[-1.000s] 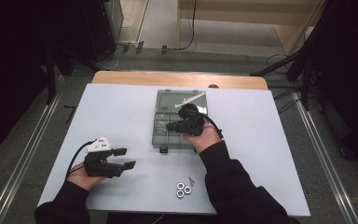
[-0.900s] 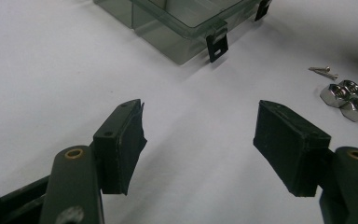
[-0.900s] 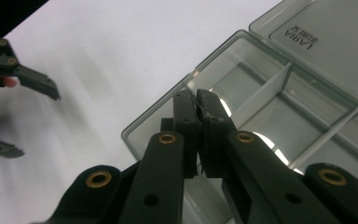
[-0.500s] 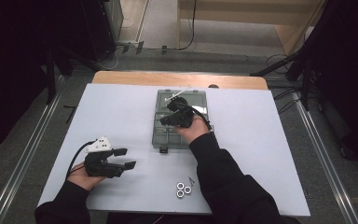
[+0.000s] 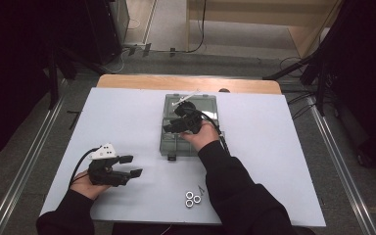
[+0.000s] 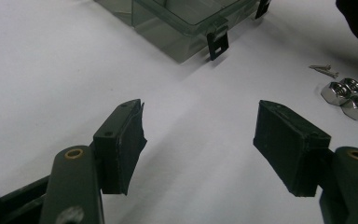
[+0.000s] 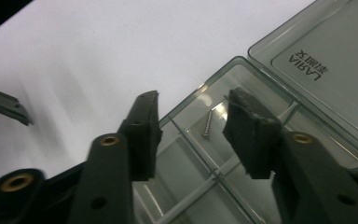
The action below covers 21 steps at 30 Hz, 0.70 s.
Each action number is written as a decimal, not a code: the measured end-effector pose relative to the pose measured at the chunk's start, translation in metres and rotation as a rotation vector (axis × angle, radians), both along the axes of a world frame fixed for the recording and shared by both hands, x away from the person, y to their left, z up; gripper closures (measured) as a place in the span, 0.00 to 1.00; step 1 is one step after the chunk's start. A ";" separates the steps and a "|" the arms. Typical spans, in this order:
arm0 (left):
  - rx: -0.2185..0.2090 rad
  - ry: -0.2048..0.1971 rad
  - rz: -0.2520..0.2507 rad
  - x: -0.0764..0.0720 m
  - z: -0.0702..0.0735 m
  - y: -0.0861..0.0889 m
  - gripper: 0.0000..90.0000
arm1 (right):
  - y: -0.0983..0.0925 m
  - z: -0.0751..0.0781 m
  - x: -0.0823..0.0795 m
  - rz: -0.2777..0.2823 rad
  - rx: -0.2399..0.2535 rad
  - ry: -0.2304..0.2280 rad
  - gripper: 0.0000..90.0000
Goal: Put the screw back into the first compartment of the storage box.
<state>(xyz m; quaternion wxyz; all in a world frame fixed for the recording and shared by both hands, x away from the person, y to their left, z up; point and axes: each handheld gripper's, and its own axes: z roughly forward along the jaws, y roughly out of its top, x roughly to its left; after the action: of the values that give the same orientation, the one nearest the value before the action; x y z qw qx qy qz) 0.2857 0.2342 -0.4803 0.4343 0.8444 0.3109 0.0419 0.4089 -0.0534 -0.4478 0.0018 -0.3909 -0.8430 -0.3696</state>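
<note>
A clear smoky compartment box lies open in the middle of the white table top. My right gripper hovers over its left compartments. Its jaws have just been opening and now stand apart, open. A small screw lies loose on a compartment floor below the gap, touched by neither pad. The box rim and labelled lid lie beyond it. My left gripper rests near the table's front left, open, with bare table between its pads.
Three metal nuts sit clustered near the front edge, with a small screw just behind them. The left gripper view has the nuts, the screw and the box's black latch. A wooden strip borders the table's far edge.
My right gripper has shifted a little left and farther away over the box, and its jaws have parted. The left gripper has stayed where it was.
</note>
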 end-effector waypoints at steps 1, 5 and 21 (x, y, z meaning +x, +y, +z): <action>0.002 0.000 -0.005 0.000 0.000 0.000 0.36 | -0.001 0.002 -0.002 0.004 0.003 -0.005 0.57; 0.005 0.001 -0.006 0.000 0.000 -0.001 0.36 | -0.006 0.008 -0.011 0.030 0.021 -0.054 0.53; 0.009 0.005 0.003 0.000 -0.001 0.000 0.36 | -0.032 0.003 -0.040 0.057 0.059 -0.058 0.43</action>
<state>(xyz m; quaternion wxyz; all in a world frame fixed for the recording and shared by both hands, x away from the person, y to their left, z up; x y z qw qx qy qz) 0.2860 0.2344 -0.4814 0.4295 0.8461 0.3130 0.0419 0.3686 -0.0851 -0.4448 -0.0009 -0.3556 -0.8422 -0.4053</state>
